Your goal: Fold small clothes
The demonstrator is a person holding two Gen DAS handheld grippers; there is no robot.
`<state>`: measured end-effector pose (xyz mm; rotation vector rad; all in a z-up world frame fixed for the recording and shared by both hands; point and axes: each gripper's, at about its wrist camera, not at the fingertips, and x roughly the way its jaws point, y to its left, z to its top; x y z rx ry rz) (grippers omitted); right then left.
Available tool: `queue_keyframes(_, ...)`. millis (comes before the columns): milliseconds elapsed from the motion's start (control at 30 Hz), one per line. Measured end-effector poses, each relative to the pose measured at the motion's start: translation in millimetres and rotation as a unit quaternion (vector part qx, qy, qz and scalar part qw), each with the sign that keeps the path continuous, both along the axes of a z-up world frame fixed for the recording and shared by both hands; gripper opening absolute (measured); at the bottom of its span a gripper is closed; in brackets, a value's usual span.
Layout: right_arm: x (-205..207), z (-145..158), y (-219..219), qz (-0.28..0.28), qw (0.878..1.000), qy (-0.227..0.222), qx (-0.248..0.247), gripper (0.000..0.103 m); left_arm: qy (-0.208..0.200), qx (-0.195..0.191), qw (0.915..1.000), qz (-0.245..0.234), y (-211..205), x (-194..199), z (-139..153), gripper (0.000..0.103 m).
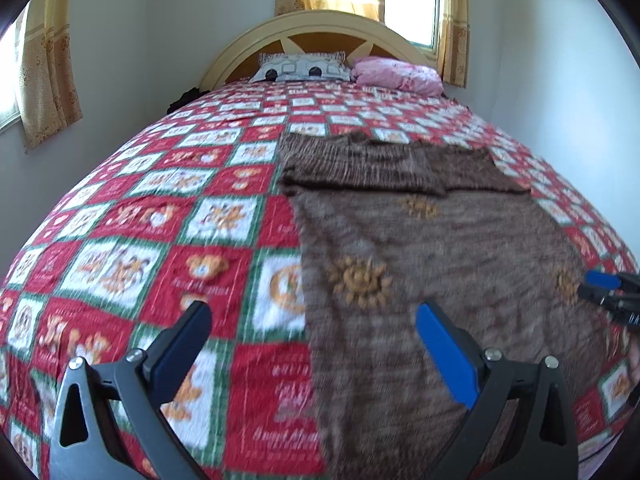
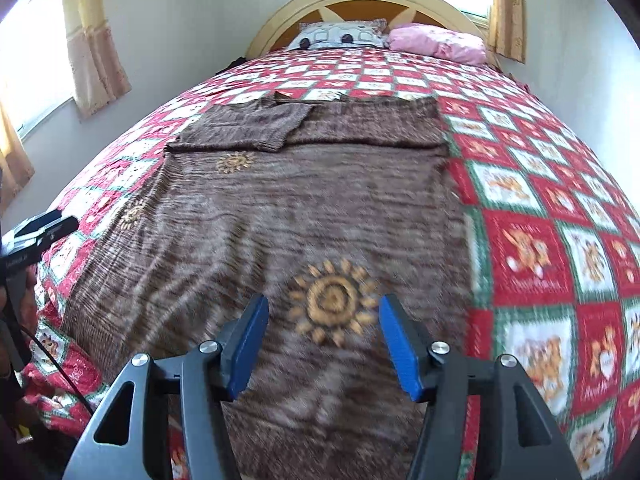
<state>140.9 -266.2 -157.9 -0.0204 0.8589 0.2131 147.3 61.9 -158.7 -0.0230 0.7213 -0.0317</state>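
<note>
Brown knitted sweater with orange sun motifs [image 1: 420,240] lies flat on the red, white and green patchwork bedspread [image 1: 160,220], occupying the right half of the left wrist view. Your left gripper [image 1: 314,340] hovers over the sweater's left edge with its jaws spread wide and nothing between them; one finger sits above the bedspread, the other above the knit. The right gripper [image 1: 608,296] enters at the right margin of this view, near the sweater's far edge. At the far end, both sleeves are already laid across the chest, so judge the sleeve step as complete. In the right wrist view, the sweater [image 2: 300,208] fills the centre, and the right gripper [image 2: 324,340] hovers over its near portion, jaws apart and empty, framing one sun motif. The left gripper [image 2: 36,232] shows at the left margin; you cannot tell its jaw state from this view. The folded sleeve [image 2: 248,128] rests on the upper body. Remaining work, as a judgement: grasp the near hem and fold the body toward the collar. Motion blur limits fine detail.
</note>
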Motion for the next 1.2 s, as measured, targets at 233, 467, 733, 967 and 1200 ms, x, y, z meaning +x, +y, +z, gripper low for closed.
queue_keyframes(233, -17.1, -7.2, -25.3, -0.021, 1.0, 0.011, 0.0, 0.059, 0.033, -0.01, 0.9993, 0.014, 5.0, -25.1, -16.9, 0.103)
queue_keyframes(467, -37.7, -8.3, -55.0, -0.046, 0.999, 0.011, 0.011, 0.059, 0.062, -0.018, 0.9979, 0.008, -5.1, -44.1, -39.5, 0.103)
queue_keyframes(733, -54.0, -15.1, -84.4, -0.076, 0.996, 0.031, 0.03, 0.059, 0.057, -0.018, 0.9982, -0.001, -10.2, -59.0, -49.9, 0.094)
queue_keyframes(967, -68.6, -26.2, -76.4, -0.046, 0.994, 0.067, 0.078, 0.059, 0.047, -0.023, 0.9985, -0.016, -14.8, -63.1, -49.6, 0.083)
queue_keyframes(1200, -72.8, -30.1, -63.9, -0.028, 0.994, 0.072, 0.08, 0.032, 0.059, -0.036, 0.9974, -0.02, -12.5, -60.9, -50.5, 0.085)
